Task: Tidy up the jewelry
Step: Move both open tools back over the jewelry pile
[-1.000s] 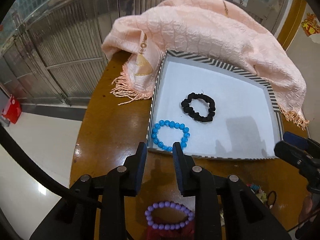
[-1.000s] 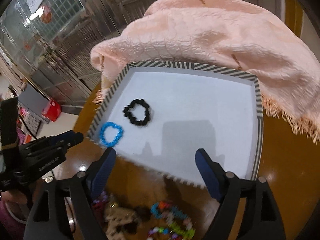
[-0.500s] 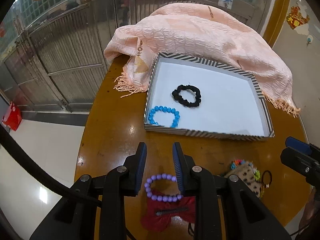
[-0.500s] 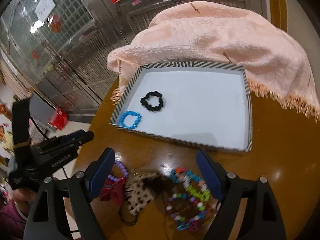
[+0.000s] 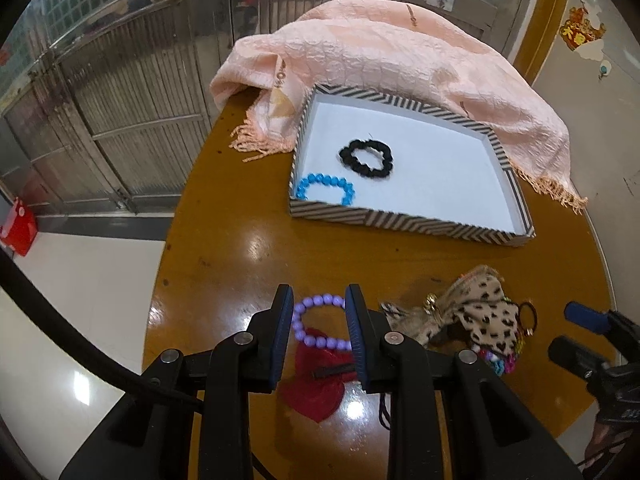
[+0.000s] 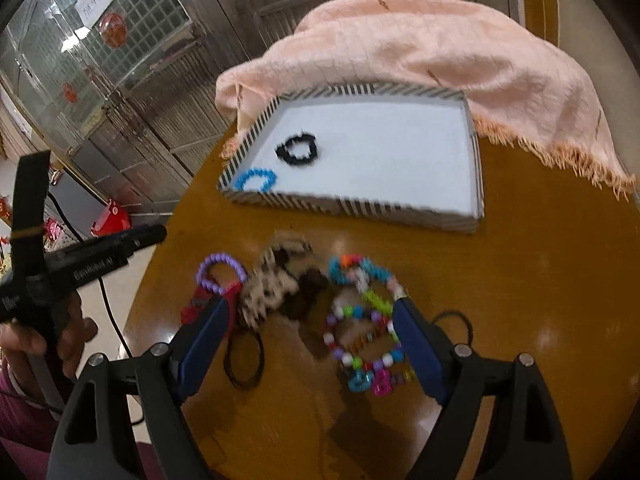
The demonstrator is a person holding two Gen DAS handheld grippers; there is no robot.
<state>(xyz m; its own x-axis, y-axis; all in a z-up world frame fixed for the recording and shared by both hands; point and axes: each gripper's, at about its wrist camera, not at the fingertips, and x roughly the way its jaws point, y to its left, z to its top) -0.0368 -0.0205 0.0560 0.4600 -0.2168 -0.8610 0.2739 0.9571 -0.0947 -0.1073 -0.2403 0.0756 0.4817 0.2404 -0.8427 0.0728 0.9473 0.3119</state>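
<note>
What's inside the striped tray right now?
In the tray: a blue bead bracelet in the near-left corner and a black scrunchie beside it. The near wall hides the bracelet's front edge; the pink scarf overhangs the far rim.

1. A striped tray (image 6: 360, 206) is seen on the brown table (image 6: 540, 280); a black scrunchie (image 6: 298, 150) and a blue bead bracelet (image 6: 256, 180) are held in its left part.
2. A pink shawl (image 6: 420, 48) is draped behind the tray, against its far rim.
3. Nearer than the tray, a purple bead bracelet (image 6: 220, 272), a leopard-print scrunchie (image 6: 268, 284) and multicoloured bead bracelets (image 6: 360, 320) are heaped.
4. The right gripper (image 6: 308, 320) is held spread wide over that heap; the left gripper (image 6: 152, 234) is seen left of the tray.
</note>
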